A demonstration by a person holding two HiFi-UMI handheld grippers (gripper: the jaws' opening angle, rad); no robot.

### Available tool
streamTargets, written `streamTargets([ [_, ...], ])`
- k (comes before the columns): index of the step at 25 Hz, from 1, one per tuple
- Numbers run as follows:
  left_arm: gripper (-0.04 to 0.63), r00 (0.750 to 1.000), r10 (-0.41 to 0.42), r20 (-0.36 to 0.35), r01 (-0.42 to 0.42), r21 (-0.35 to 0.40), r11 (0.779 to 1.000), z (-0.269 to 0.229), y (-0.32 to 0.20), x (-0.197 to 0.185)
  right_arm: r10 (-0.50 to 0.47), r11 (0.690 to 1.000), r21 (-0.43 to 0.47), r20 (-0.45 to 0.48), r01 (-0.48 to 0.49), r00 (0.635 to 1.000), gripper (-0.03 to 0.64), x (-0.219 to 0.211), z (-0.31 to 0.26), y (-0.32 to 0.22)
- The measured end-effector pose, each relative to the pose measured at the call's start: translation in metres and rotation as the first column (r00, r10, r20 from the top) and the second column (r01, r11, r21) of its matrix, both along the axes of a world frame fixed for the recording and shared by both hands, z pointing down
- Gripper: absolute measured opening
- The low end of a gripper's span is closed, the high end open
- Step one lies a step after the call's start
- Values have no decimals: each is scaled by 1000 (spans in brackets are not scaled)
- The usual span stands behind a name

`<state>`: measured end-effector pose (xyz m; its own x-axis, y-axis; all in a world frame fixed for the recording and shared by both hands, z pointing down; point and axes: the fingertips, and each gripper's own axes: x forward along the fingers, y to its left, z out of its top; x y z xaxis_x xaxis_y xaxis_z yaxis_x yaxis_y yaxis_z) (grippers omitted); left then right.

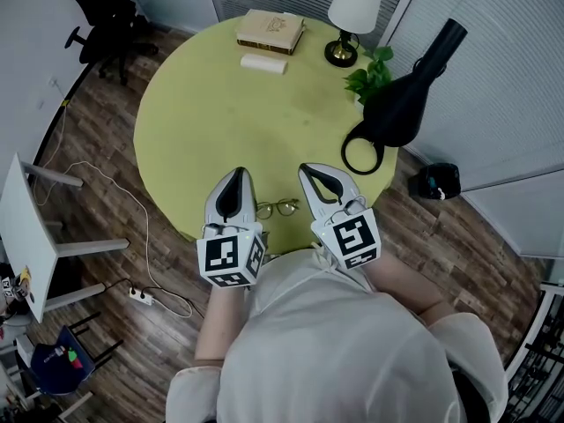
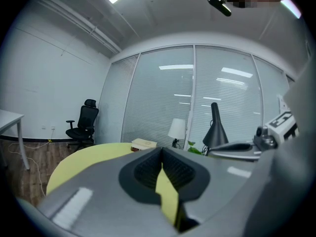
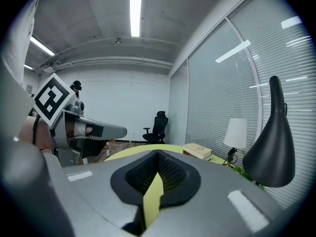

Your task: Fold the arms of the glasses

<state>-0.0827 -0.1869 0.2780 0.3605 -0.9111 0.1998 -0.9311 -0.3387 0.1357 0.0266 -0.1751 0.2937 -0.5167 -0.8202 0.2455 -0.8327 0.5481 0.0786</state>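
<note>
A pair of thin-rimmed glasses [image 1: 277, 207] lies on the round yellow-green table [image 1: 211, 122], close to its near edge, and seems to have its arms spread. My left gripper [image 1: 239, 172] hovers just left of the glasses, and my right gripper [image 1: 308, 167] just right of them. Both point away across the table. Each has its jaws together with nothing between them, and neither touches the glasses. In the left gripper view the left gripper [image 2: 160, 149] shows only a thin sliver of table between its jaws. The right gripper [image 3: 158, 154] looks the same in its own view. Neither gripper view shows the glasses.
At the table's far side lie a book [image 1: 270, 31] and a small white roll [image 1: 263, 63]. A white lamp [image 1: 354, 11], a green plant [image 1: 370, 77] and a tall black object [image 1: 401, 104] stand at the right edge. A white desk [image 1: 22, 236] and an office chair [image 1: 106, 25] are on the left.
</note>
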Motion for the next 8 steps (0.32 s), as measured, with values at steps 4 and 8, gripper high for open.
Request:
streamTargets([
  [4, 6, 1000, 14, -1, -14, -1, 1000, 0, -3, 4, 17, 1000, -17, 1, -17, 1000, -3, 3, 0, -4],
  [8, 6, 1000, 15, -5, -15, -5, 1000, 1, -5, 8, 20, 1000, -17, -9, -21, 1000, -3, 5, 2, -7],
])
